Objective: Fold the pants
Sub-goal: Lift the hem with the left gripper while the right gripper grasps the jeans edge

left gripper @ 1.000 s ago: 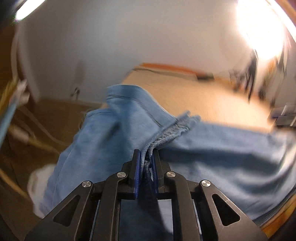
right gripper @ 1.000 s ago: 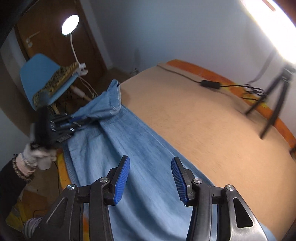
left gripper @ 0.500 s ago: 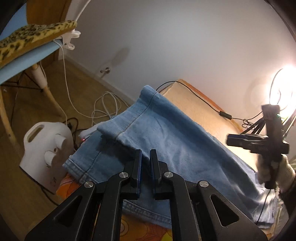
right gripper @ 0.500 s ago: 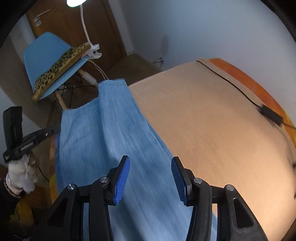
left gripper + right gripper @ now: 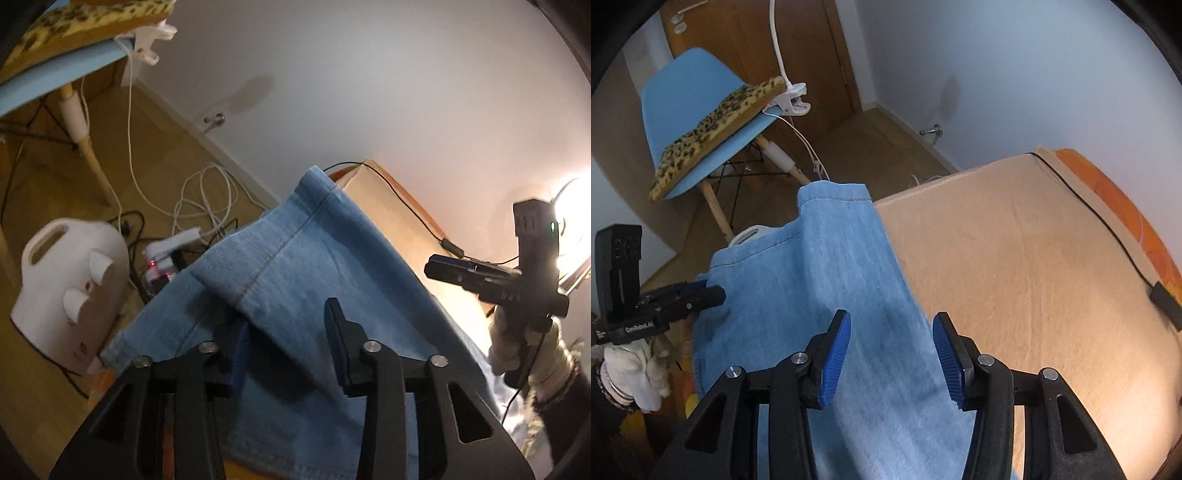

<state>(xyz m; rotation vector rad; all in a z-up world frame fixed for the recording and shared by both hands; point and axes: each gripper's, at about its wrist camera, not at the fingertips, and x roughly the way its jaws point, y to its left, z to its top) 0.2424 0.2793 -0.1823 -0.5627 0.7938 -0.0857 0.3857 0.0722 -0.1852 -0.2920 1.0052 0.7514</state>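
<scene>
Light blue jeans (image 5: pixel 332 258) lie stretched along the near edge of a bed with a beige sheet (image 5: pixel 1015 277). My left gripper (image 5: pixel 288 325) hovers over the hem end, its jaws opening. A fold of denim drapes over the left finger's tip, and the pads do not press on it. From the right wrist view the left gripper (image 5: pixel 714 290) sits at the jeans' (image 5: pixel 831 277) left edge, held in a gloved hand (image 5: pixel 631 373). My right gripper (image 5: pixel 892 332) stands open just above the leg, nothing between its blue pads. The left wrist view shows this right gripper (image 5: pixel 430 267) at the right.
A blue chair (image 5: pixel 701 85) with a leopard cushion and a clipped lamp stands on the wooden floor beyond the bed. A white heater (image 5: pixel 70 280), a power strip and loose cables (image 5: pixel 199 195) lie below the bed's edge. A black cable (image 5: pixel 1108 229) crosses the sheet.
The left gripper, shut on the denim hem a second ago, has let it go and its jaws now stand apart. The right gripper slid along the leg, still open.
</scene>
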